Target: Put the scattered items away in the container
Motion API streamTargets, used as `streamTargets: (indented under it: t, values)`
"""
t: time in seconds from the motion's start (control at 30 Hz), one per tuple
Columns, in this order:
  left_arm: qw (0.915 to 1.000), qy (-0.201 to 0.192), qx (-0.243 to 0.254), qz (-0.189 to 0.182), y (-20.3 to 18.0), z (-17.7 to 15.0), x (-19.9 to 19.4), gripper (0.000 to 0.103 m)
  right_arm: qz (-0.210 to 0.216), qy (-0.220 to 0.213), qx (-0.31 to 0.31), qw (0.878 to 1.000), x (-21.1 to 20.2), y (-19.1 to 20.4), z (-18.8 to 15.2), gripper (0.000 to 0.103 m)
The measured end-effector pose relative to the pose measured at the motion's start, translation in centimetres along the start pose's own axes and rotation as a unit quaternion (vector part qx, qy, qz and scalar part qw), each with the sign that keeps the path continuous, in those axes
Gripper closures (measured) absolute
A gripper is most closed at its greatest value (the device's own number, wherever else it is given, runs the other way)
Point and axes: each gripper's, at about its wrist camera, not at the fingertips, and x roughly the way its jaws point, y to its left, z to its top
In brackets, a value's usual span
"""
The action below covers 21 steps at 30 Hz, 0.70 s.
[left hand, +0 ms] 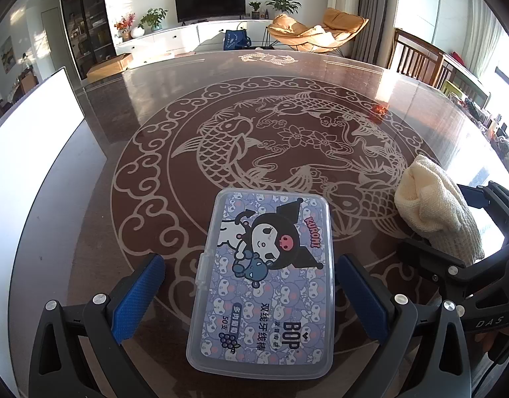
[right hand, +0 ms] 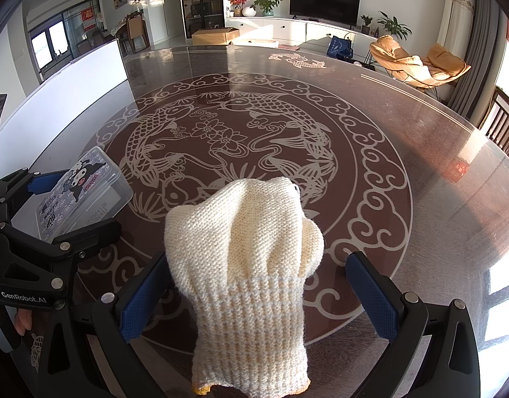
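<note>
Clear plastic box [left hand: 261, 278] between parted left jaws, knit glove [right hand: 244, 265] between parted right jaws

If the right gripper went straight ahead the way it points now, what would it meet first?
The knit glove: it already lies between the open right gripper fingers, so pushing on would likely shove it across the table.

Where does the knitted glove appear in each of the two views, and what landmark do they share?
Left wrist view: the glove lies at the right edge, between the right gripper's fingers.
Right wrist view: the glove fills the lower centre, between the blue fingers.
Shared landmark: the floss box, which lies to the left of the glove in both views.
</note>
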Motion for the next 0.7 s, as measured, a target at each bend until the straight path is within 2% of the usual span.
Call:
streamTargets:
  t: [0.1,0.2,0.33,0.47,0.53,0.57,0.6,0.63,0.7]
  values:
    - [1.0000,0.009,-0.001,0.002,0.2,0.2,0.0,0.000,0.012,0.021,-0.017,1.000,0.0,-0.1,0.3,0.000]
    - [0.9979,0.064,-0.011,0.009,0.1,1.5,0.4,0.000,0.021,0.066,-0.022,0.997,0.3,-0.6,1.1,0.000]
    - [0.9906,0.136,0.005,-0.001,0.0,3.2,1.5,0.000,0.049,0.119,-0.007,0.992,0.4,-1.5,2.1,0.000]
    - [0.9878,0.155,0.015,-0.005,0.0,3.6,1.7,0.000,0.059,0.153,-0.009,0.986,0.7,-1.9,3.1,0.001]
    - [0.9876,0.155,0.026,-0.012,-0.1,3.5,1.6,0.000,0.045,0.158,-0.024,0.986,0.8,-1.7,3.7,0.014]
    - [0.9884,0.147,0.034,-0.015,-0.1,3.4,1.4,0.002,0.026,0.156,-0.040,0.987,0.6,-1.5,3.9,0.041]
    - [0.9906,0.127,0.044,-0.021,-0.2,3.3,0.9,0.027,0.025,0.153,-0.044,0.987,0.2,-1.4,4.2,0.067]
    - [0.9921,0.111,0.053,-0.025,-0.2,3.4,0.3,0.042,0.032,0.154,-0.037,0.987,-0.1,-1.5,4.4,0.067]
    - [0.9928,0.103,0.053,-0.032,0.1,3.6,-0.3,0.042,0.033,0.145,-0.038,0.988,-1.0,-1.6,4.7,0.068]
